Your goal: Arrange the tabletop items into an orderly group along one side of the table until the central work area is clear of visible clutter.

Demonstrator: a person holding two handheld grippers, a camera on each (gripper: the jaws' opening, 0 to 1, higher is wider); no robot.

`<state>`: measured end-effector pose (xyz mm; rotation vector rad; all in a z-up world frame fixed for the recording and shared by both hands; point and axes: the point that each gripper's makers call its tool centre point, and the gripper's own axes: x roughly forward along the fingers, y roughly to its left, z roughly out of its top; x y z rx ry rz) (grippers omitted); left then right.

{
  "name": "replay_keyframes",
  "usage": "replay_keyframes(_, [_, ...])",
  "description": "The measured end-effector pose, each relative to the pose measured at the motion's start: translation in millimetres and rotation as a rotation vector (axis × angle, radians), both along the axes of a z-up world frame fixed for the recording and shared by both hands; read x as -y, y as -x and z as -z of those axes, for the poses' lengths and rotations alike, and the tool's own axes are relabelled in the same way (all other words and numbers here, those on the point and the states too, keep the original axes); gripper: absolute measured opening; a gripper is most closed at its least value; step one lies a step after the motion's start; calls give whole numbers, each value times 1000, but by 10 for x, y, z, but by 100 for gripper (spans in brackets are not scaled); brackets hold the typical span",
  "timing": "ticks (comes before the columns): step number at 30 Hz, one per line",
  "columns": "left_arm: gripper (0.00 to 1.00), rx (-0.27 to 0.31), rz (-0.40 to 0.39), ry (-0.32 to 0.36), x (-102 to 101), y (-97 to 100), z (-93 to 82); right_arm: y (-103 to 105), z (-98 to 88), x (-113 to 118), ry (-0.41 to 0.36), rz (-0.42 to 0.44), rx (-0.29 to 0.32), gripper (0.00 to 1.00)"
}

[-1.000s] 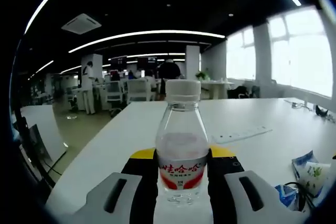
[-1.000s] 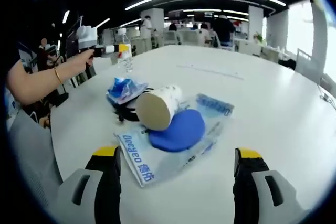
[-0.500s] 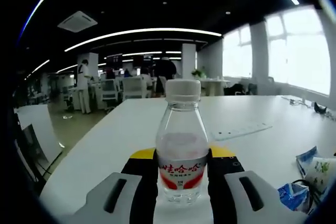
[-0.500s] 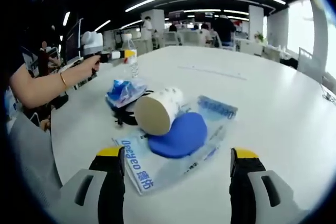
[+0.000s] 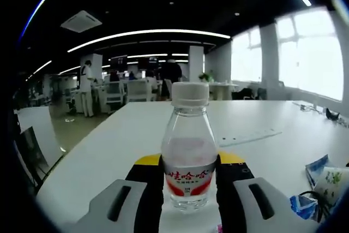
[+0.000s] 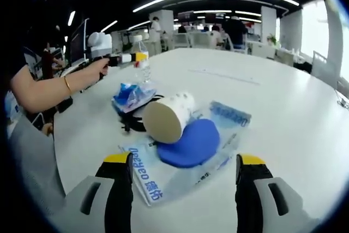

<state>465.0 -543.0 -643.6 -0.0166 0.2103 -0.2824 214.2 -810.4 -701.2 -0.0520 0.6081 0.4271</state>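
Observation:
In the left gripper view a small clear water bottle (image 5: 188,151) with a white cap and red-and-white label stands upright between the jaws, and my left gripper (image 5: 190,189) is shut on it. In the right gripper view that bottle (image 6: 142,61) is held above the far left of the white table (image 6: 283,113) by the left gripper (image 6: 126,58). My right gripper (image 6: 184,178) is open, with nothing between its jaws. Just ahead of it lie a tipped paper cup (image 6: 167,117), a blue round pad (image 6: 190,143) and a clear packet with blue print (image 6: 158,181).
A blue snack packet (image 6: 131,94) lies over a black cable (image 6: 131,121) behind the cup; packets (image 5: 322,181) also show at the left gripper view's right edge. A white power strip (image 5: 251,136) lies farther along the table. Office chairs, desks and standing people fill the background.
The left gripper has carried the bottle a little rightward toward the clutter. The right gripper's jaws stand slightly closer together and the cup pile has shifted slightly in its view.

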Motion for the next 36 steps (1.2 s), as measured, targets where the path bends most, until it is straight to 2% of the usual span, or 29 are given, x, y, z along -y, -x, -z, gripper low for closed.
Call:
replay_keyframes(15, [36, 31, 1, -10, 6, -2, 3, -75, -11, -69, 29, -34, 28, 67])
replay_keyframes(16, [37, 33, 4, -13, 6, -7, 5, -76, -9, -71, 28, -34, 27, 67])
replay_keyframes(17, [37, 32, 7, -50, -9, -11, 24, -77, -8, -76, 25, -34, 25, 67])
replay_keyframes(18, [40, 31, 4, -85, -26, -11, 36, -76, -8, -78, 24, -34, 25, 67])
replay_keyframes(21, [51, 64, 21, -66, 19, 9, -10, -74, -6, -74, 23, -32, 24, 67])
replay_keyframes(24, [55, 68, 32, -92, 39, 39, -20, -81, -26, -75, 2, -23, 23, 67])
replay_keyframes(28, [72, 90, 57, -67, 70, 93, -96, -124, -89, -70, -31, -6, 30, 65])
replay_keyframes(36, [99, 85, 110, -37, 116, 241, -213, -187, -167, -114, 2, -34, 66, 63])
